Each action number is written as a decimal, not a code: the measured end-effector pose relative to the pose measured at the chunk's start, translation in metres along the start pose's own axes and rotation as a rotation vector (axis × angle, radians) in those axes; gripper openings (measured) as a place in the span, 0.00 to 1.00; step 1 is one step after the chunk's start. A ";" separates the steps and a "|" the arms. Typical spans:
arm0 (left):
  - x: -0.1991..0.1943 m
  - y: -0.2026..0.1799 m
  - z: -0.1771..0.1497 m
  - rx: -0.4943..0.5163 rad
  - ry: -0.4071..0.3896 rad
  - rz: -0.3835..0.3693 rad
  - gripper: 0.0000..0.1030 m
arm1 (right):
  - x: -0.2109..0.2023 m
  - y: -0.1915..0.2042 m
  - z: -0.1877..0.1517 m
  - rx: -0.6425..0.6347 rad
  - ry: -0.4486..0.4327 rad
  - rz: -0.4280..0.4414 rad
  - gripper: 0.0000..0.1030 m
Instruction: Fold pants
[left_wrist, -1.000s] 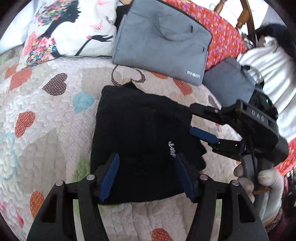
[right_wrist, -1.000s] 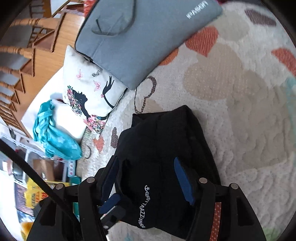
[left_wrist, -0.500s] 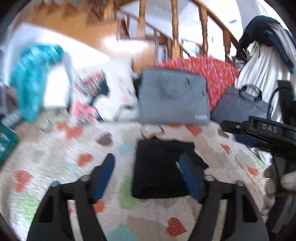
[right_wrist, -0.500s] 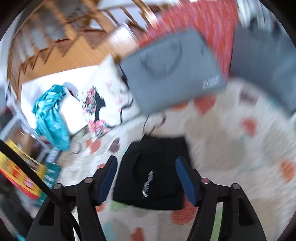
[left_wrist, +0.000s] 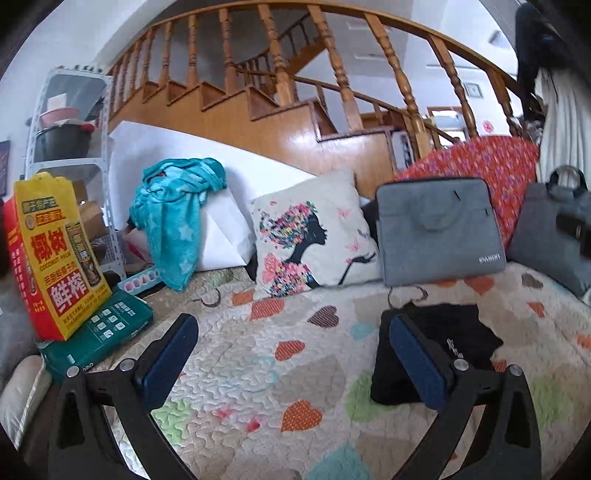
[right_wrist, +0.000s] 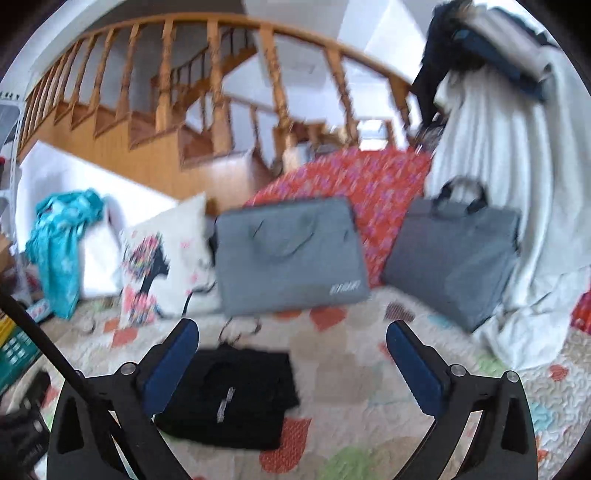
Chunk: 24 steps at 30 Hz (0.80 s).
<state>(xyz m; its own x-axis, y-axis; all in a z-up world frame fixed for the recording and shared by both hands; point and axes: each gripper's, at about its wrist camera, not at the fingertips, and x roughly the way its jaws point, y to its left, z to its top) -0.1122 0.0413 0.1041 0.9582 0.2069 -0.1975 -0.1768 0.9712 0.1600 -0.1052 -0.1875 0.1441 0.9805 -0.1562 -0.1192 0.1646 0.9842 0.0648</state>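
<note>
The folded black pants (left_wrist: 443, 343) lie flat on the heart-patterned quilt (left_wrist: 258, 369), at four o'clock in the left wrist view. Both the left gripper (left_wrist: 295, 354) and right gripper (right_wrist: 291, 358) are opening, fingers wide apart, nothing between them.

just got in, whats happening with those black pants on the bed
A person with two handheld tongs is folding pants. The black pants lie as a folded bundle on the heart-patterned quilt, in front of a gray laptop bag. Both the left tongs and right tongs are opening, with nothing between their jaws, clear of the pants.
</note>
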 end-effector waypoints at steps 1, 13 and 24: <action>0.002 0.001 0.000 -0.001 0.013 -0.008 1.00 | -0.003 0.003 0.000 -0.020 -0.032 -0.013 1.00; 0.053 0.002 -0.016 -0.108 0.297 -0.160 1.00 | 0.041 0.037 -0.036 -0.140 0.240 0.118 1.00; 0.065 -0.007 -0.026 -0.097 0.356 -0.202 1.00 | 0.072 0.043 -0.067 -0.076 0.420 0.181 1.00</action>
<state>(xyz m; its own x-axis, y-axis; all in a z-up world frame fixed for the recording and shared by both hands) -0.0545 0.0510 0.0654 0.8414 0.0232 -0.5400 -0.0302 0.9995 -0.0042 -0.0343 -0.1509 0.0723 0.8619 0.0511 -0.5044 -0.0292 0.9983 0.0512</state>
